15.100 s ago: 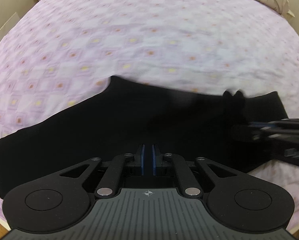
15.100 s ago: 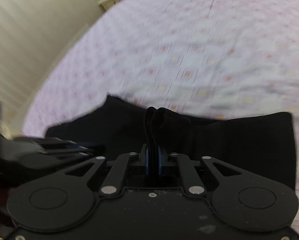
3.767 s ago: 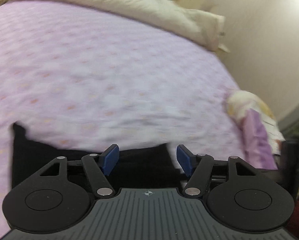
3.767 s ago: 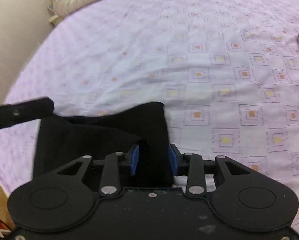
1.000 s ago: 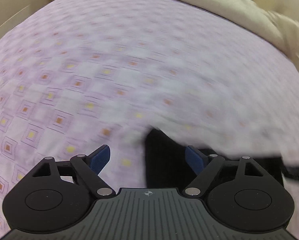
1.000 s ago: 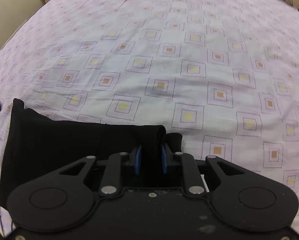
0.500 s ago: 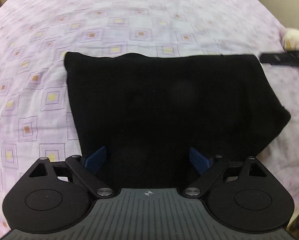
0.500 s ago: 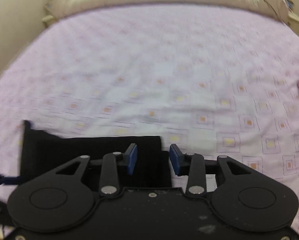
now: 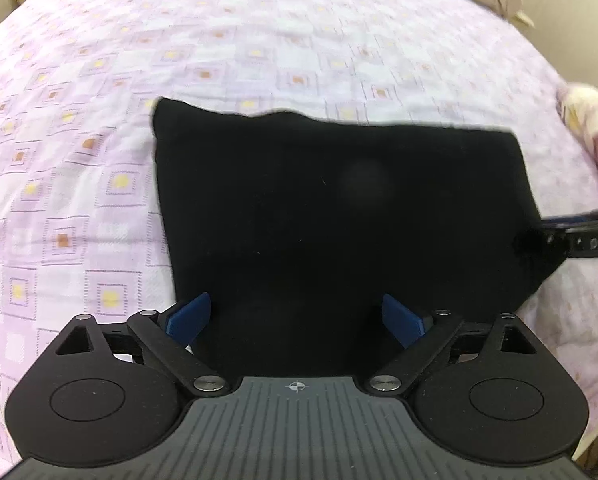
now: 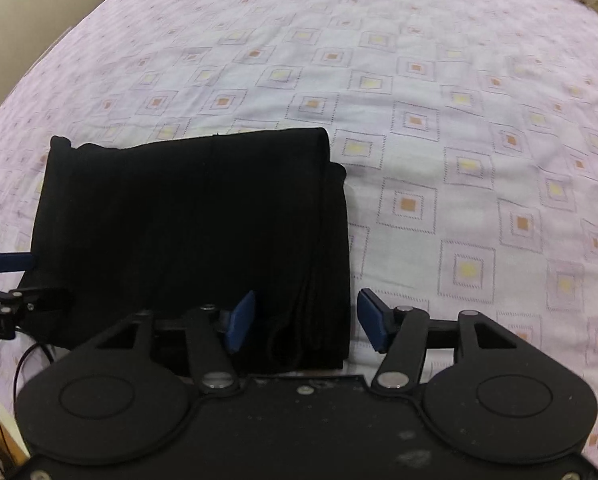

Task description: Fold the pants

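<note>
right gripper [image 10: 304, 322]: jaws apart, just been opening; near right corner of the pants [image 10: 191, 216] between the blue pads, not pressed; stacked fold edges directly under the claw
left gripper [image 9: 295, 318]: jaws spread wide, just been opening; near edge of the pants [image 9: 339, 208] between them, untouched; nothing held
pants: folded into a compact black block on the bedspread [image 10: 439, 128]; long axis across both views, left to right; lying just ahead of both claws
nearer hand: right, over the layered edge
pose: both tilted steeply down at the pants
judged stage: fold looks finished
</note>
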Available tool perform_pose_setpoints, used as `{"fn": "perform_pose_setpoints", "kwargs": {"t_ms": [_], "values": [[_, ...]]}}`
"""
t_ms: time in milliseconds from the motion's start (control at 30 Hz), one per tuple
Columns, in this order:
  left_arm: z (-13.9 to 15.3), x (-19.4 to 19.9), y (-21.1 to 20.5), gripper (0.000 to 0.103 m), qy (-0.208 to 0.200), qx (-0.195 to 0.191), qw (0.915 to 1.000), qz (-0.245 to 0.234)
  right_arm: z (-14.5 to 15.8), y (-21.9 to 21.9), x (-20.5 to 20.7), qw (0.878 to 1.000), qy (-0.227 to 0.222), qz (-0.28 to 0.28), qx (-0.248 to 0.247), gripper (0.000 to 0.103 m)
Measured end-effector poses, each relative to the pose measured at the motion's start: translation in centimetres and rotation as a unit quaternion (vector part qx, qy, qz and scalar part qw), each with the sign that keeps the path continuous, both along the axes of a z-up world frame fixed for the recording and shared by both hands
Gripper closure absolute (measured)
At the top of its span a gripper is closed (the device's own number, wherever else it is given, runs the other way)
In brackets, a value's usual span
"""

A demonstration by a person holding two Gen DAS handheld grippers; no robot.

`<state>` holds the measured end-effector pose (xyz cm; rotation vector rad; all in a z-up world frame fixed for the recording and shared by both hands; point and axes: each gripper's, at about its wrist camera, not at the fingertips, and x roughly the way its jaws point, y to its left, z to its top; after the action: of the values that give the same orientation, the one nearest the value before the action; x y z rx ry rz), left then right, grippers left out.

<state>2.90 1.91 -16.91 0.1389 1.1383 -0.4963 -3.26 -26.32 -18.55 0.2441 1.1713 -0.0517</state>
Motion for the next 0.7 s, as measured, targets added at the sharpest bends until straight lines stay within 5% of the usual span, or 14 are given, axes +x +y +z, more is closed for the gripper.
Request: {"fn": "perform_pose_setpoints", "kwargs": {"t_ms": [133,233,400,700], "values": [[1.3,0.5,2.0,0.009,-0.028,-0.04,0.9968,0.063,-0.4,-1.5,1.5,0.999,0.01,0.001,0.041,0.04],[0.8,1.6,3.0,0.009,-0.004,-0.038,0.9951,0.091,-0.8,-2.3,2.2,0.997,0.017,-0.005,0.071,0.037],[-1.6,3.2,3.0,0.007,0.051,-0.037,0.9948,0.081,-1.4,-2.6,3.0,0.994,0.02,-0.012,0.102,0.03],[-2.6,4.0,1.7,0.0,0.046,-0.027,0.9965,0.064,-1.9,-2.2,3.3,0.994,0.005,0.009,0.112,0.014]]}}
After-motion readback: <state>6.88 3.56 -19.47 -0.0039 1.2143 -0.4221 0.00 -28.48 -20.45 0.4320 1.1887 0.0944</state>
